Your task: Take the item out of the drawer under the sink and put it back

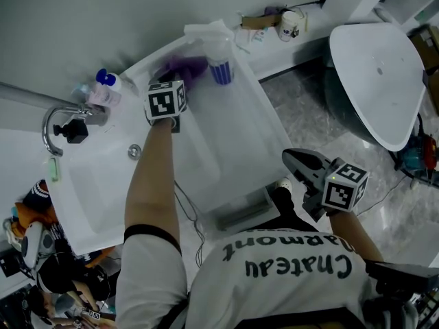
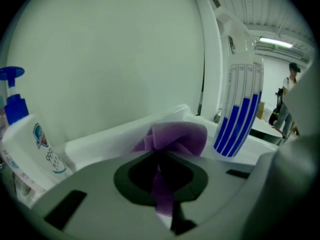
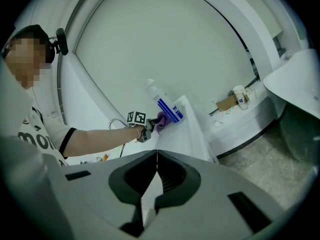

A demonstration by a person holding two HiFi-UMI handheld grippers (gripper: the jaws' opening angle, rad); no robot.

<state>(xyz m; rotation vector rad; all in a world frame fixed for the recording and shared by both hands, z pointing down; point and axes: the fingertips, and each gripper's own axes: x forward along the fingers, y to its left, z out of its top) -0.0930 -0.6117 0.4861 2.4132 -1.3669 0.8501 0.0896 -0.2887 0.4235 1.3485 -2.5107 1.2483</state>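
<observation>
The left gripper (image 1: pixel 177 77) is clamped on the purple cloth (image 1: pixel 186 66) at the 12 o'clock end of the drawer (image 1: pixel 233 136). Set it down slowly, missing the spray bottle (image 1: pixel 221 66) at 3 o'clock. The right gripper (image 1: pixel 293 158) is closed and holds nothing.

1. Your left gripper (image 1: pixel 171 81) reached over the far end of the pulled-out white drawer (image 1: pixel 233 129), its tip at a purple cloth (image 1: pixel 185 66).
2. A blue-striped spray bottle (image 1: pixel 220 62) stood just beside the cloth, at the drawer's far end.
3. Your right gripper (image 1: pixel 292 157) hung off the drawer's right side, well apart from the cloth, jaws together.
4. The sink (image 1: pixel 96 184) and its faucet (image 1: pixel 49 125) lay left of your left arm.
</observation>
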